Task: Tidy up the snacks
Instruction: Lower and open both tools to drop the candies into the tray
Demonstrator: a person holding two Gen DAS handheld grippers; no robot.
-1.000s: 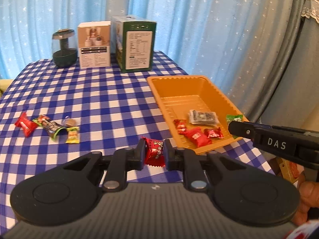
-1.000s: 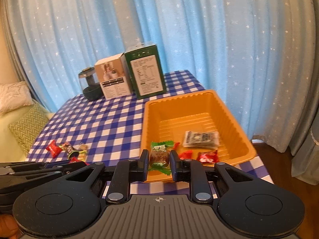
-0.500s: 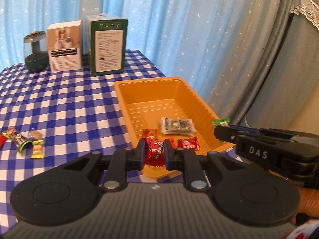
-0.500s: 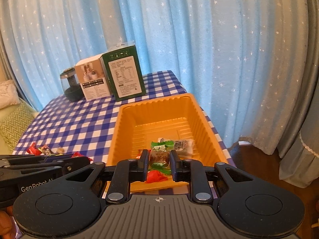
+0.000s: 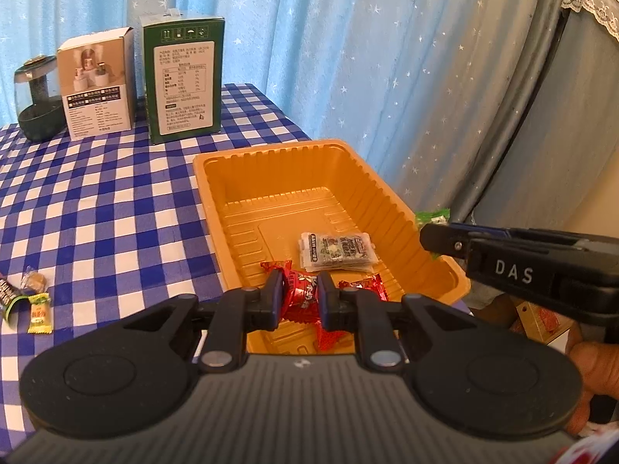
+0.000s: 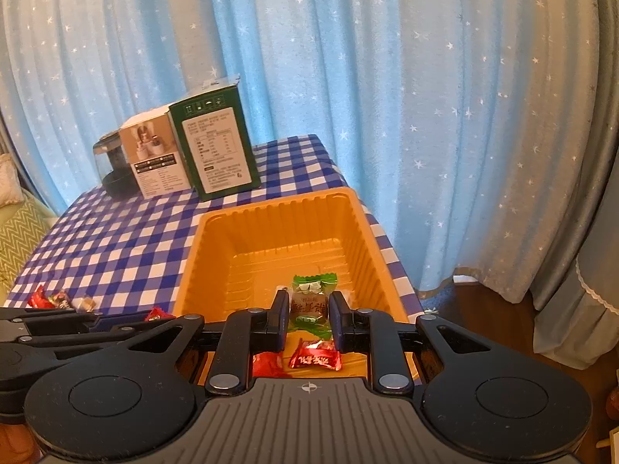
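An orange tray (image 5: 294, 178) (image 6: 271, 232) stands on the blue checked tablecloth. My left gripper (image 5: 300, 295) is shut on a red candy (image 5: 300, 297), held over the tray's near end. My right gripper (image 6: 308, 311) is shut on a green-wrapped candy (image 6: 309, 305), held above the tray's near end; it shows at the right in the left wrist view (image 5: 433, 237). In the tray lie a grey snack packet (image 5: 338, 251) and red candies (image 5: 363, 284) (image 6: 315, 355). Loose candies (image 5: 38, 301) (image 6: 58, 299) lie on the cloth at the left.
A green box (image 5: 182, 81), a white box (image 5: 96, 85) and a dark glass jar (image 5: 36, 104) stand at the table's far side. Blue star curtains hang behind. The table's right edge runs close beside the tray.
Both grippers have moved right and forward with their candies, from beside the tray to above its near end. The loose candies have slid to the left of view.
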